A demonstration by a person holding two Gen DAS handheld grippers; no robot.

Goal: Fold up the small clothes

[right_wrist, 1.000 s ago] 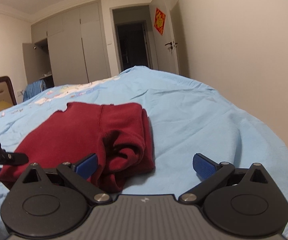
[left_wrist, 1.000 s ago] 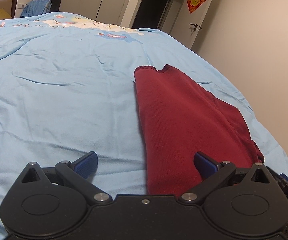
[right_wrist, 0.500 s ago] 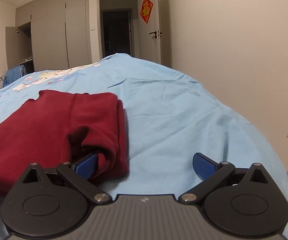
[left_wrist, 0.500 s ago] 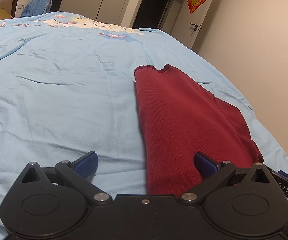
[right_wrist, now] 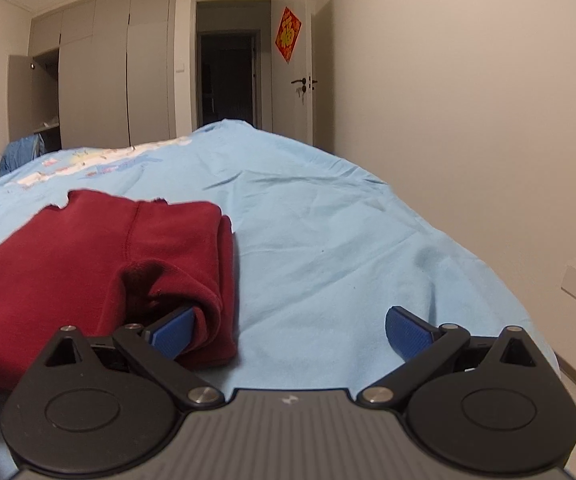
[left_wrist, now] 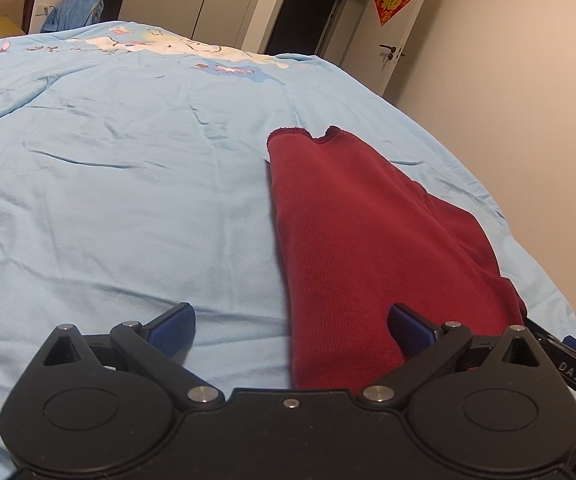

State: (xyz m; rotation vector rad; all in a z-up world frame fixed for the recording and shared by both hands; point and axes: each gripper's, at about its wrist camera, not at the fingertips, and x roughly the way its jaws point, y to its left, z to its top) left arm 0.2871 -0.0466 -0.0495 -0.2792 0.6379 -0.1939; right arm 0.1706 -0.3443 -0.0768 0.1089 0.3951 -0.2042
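**Red garment lies folded near the bed's right edge, both claws spread**

Red garment point(left_wrist: 352, 240), a dark knit piece, lies folded lengthwise on the light blue bedspread point(left_wrist: 128, 184), toward the side of the bed nearest the wall. From the right wrist view we see its near right corner bunched into a thick roll point(right_wrist: 192, 280), with a seam running down the top layer.

Our left gripper point(left_wrist: 290, 324) has its jaws wide apart at the garment's near end: one blue pad point(left_wrist: 408, 326) is over the red cloth, the other point(left_wrist: 172, 328) over bare bedspread. Our right gripper point(right_wrist: 290, 330) is likewise spread wide; its left pad point(right_wrist: 172, 332) sits tucked against the rolled corner, and the other pad point(right_wrist: 406, 330) is above the sheet. Whether either pad presses the cloth, we cannot tell.

Farther off stand a wardrobe point(right_wrist: 100, 76), a dark doorway point(right_wrist: 228, 76) and a red door ornament point(right_wrist: 287, 34).
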